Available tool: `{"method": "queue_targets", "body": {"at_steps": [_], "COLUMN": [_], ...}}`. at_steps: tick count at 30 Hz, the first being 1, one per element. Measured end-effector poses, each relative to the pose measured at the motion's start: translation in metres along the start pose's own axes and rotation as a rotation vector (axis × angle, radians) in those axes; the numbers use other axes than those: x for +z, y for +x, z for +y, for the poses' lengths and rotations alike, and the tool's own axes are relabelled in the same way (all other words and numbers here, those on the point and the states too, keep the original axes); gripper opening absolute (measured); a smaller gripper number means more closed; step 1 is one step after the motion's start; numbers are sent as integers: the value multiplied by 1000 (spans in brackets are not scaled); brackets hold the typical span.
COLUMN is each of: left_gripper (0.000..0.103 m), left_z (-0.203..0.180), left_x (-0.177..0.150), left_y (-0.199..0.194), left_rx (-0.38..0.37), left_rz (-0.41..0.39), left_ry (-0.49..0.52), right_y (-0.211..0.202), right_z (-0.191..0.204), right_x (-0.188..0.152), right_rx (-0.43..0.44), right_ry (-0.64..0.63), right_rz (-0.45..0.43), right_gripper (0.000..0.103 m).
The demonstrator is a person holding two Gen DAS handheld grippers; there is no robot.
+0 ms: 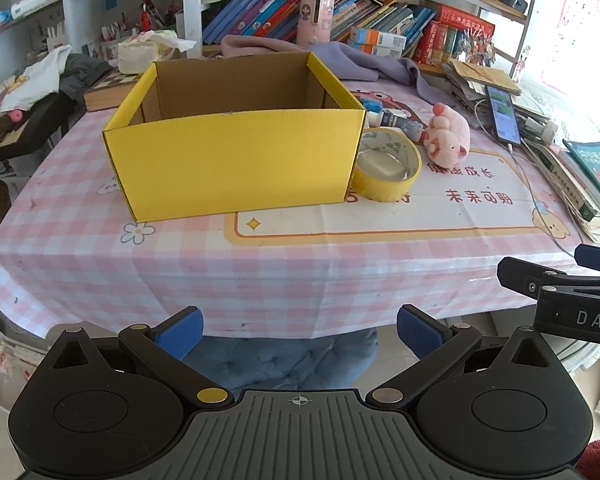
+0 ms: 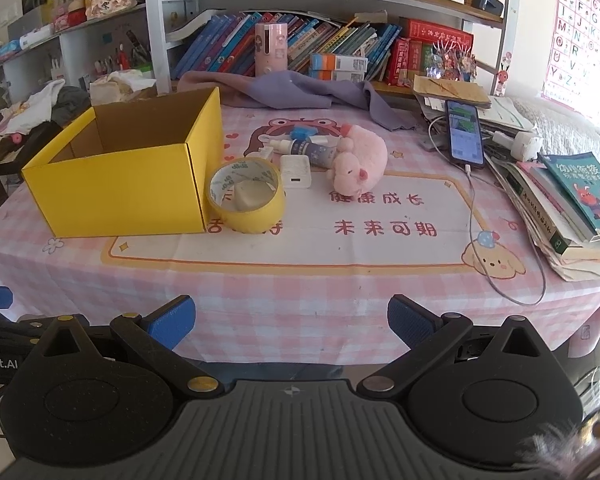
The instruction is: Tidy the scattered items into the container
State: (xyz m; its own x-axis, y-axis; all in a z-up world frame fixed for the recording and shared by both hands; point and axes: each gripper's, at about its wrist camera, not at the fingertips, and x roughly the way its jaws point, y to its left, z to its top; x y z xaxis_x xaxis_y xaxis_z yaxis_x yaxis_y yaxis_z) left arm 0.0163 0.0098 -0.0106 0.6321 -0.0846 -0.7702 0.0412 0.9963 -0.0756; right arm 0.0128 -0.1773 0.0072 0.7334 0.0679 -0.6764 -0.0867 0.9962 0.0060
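Spreading across most of both views, the table (image 2: pixel 300 280) in its pink checked cloth carries the open yellow box (image 2: pixel 116 188) at centre left of the right wrist view, empty as far as its visible inside shows. Just right of the box sits the yellow tape roll (image 2: pixel 246 196), then the pink plush pig (image 2: pixel 356 164), spray bottle (image 2: pixel 308 151) and white charger (image 2: pixel 296 171). At the bottom edges, the left tongs (image 1: pixel 299 332) and right tongs (image 2: pixel 291 322) are released wide, grasping nothing.

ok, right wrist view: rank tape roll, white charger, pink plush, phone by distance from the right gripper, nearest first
1. tape roll, left of centre, beside the yellow box
2. white charger, just behind the tape
3. pink plush, right of the charger; close call with it
4. phone, far right
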Motion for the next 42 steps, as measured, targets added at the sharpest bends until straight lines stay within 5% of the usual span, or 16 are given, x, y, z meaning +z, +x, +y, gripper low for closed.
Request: {"method": "queue_targets", "body": {"at_steps": [32,42], "left_gripper": [103,103], "left_z": [6,4], "left_x": [-2,7], "left_y": [8,-1], "left_rx": [-6,-31], "left_rz": [44,-30], "left_ry": [-1,63], "right_y": [8,15], "right_z": [12,-1], "right_x": [-2,8], "right_rx": [2,9], "right_ry": [-56,-68], "right_rz": [31,42], "right_gripper": [103,103]}}
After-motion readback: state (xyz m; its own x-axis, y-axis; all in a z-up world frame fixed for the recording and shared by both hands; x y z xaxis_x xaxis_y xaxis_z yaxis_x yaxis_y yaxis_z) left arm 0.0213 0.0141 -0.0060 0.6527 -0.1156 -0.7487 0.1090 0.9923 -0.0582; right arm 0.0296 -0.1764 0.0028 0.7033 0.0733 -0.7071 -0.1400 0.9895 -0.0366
